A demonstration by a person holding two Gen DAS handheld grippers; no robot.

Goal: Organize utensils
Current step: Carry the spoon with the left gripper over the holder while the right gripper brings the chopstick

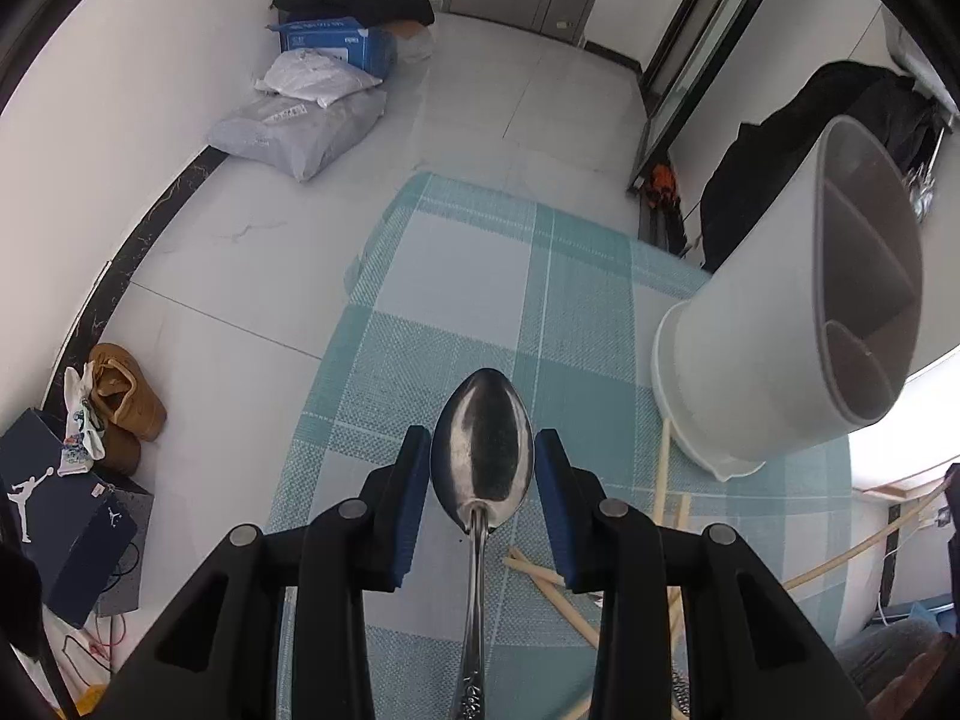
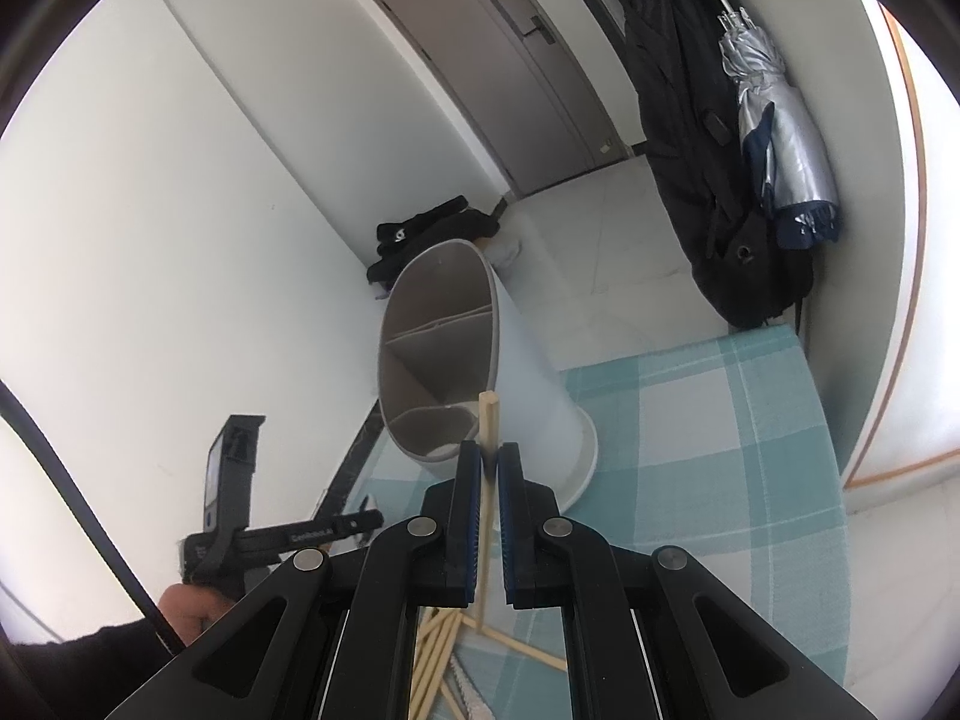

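Spoon [image 1: 482, 456], clamped by its bowl edges in the left gripper [image 1: 482, 504] with handle trailing back toward the camera, sits left of the divided holder [image 1: 780, 324], while the right gripper [image 2: 489, 480] pinches a chopstick [image 2: 487, 420] pointing at that holder's mouth.

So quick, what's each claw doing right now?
Left claw: closed on the metal spoon, gripping its bowl.
Right claw: shut on a wooden chopstick.
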